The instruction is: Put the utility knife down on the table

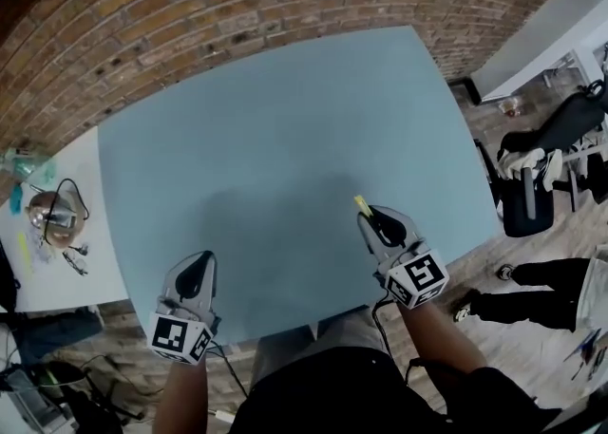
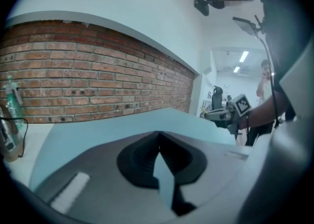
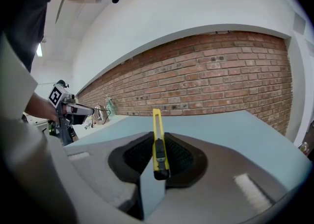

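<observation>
A yellow utility knife [image 3: 158,142] with a black slider is clamped between the jaws of my right gripper [image 3: 158,155], its tip pointing forward toward the brick wall. In the head view its yellow tip [image 1: 362,204] pokes out ahead of the right gripper [image 1: 378,224], which hovers over the near right part of the light blue table [image 1: 285,138]. My left gripper [image 1: 194,276] is shut with nothing in it, above the table's near left edge. In the left gripper view its jaws meet at the left gripper [image 2: 159,155] centre.
A brick wall [image 1: 237,5] runs behind the table. A white side table [image 1: 47,242] at the left holds a bottle [image 1: 21,168], cables and small items. Black office chairs [image 1: 551,157] and a person's legs [image 1: 518,304] are at the right.
</observation>
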Available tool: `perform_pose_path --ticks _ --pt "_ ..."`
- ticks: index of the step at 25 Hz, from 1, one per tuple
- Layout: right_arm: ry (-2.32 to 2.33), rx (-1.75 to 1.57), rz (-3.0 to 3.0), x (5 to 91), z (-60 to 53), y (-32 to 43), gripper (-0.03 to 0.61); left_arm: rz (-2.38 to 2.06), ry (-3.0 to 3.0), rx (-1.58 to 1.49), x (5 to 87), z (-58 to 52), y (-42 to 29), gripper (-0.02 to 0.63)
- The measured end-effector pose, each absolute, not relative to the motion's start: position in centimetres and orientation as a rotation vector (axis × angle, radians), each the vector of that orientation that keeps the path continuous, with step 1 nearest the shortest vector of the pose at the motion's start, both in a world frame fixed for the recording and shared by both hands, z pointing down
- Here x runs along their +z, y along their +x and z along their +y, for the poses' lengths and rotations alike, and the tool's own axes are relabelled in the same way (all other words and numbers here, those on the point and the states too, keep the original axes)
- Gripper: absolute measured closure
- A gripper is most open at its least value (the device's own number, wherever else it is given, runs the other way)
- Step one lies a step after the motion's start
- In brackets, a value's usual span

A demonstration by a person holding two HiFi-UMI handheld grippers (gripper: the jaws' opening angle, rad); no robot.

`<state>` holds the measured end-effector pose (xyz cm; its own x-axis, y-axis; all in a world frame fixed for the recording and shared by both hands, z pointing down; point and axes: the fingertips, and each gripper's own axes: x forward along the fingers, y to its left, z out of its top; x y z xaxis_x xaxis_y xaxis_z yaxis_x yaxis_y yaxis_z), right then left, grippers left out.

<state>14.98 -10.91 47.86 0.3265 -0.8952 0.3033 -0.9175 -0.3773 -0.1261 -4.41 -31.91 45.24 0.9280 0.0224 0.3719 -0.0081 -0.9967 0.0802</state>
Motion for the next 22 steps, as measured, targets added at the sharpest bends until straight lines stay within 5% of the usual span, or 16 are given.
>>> perform_pose_path --ticks 22 --pt "2.443 0.704 -1.673 55.8 -10.4 15.2 0.512 0.030 2.957 0.717 50.1 -30.4 -3.7 0.612"
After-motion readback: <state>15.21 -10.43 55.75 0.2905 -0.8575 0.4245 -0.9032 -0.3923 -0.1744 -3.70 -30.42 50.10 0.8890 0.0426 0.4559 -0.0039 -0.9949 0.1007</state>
